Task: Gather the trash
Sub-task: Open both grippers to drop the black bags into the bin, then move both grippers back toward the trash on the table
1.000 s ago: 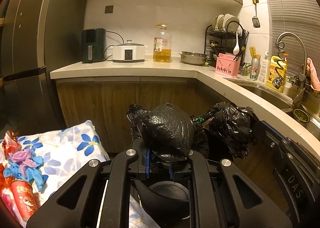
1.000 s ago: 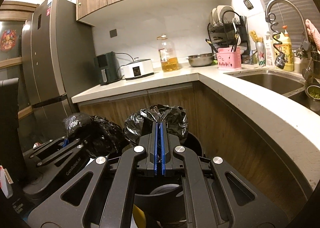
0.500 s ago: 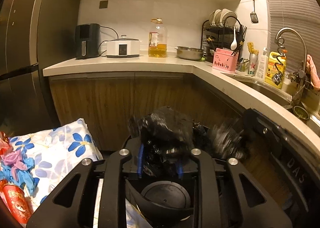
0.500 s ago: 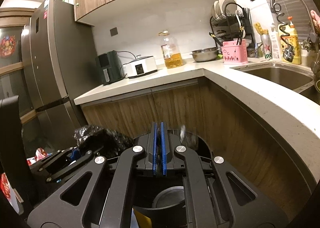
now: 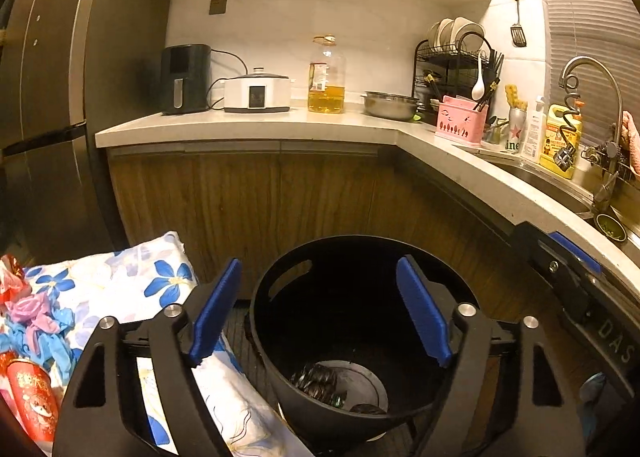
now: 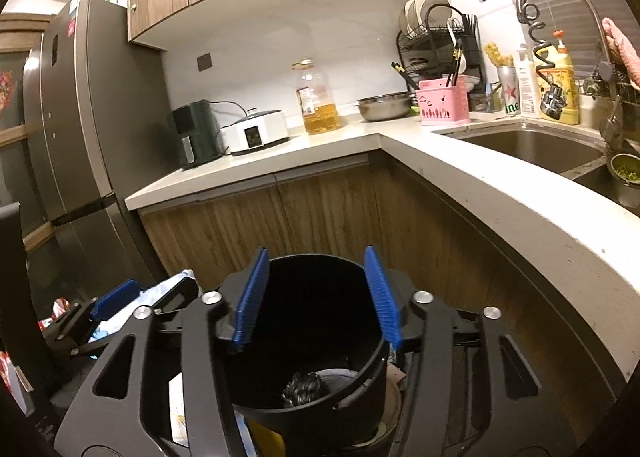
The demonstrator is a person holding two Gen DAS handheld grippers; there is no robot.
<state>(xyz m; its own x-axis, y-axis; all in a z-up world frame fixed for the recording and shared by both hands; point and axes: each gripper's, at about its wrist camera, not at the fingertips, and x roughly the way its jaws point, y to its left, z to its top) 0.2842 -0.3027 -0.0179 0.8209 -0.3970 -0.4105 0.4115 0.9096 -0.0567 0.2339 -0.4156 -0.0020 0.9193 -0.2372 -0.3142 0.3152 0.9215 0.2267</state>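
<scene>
Black bag gone from both grips since a second ago; it now lies crumpled at the bin [image 5: 280, 289] bottom, lower centre: bag [image 5: 316, 379], no clear long axis. Left hand-held gripper [image 5: 320, 313] opening, nothing between jaws. Right hand-held gripper [image 6: 316, 297] likewise opening, empty. Drop looks done.

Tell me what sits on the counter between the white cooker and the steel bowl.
A large oil bottle, part full, stands between the white cooker and the steel bowl; both wrist views show it.

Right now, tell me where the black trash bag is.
The black trash bag lies crumpled at the bottom of the black bin, low centre in both wrist views, below the counter corner.
</scene>
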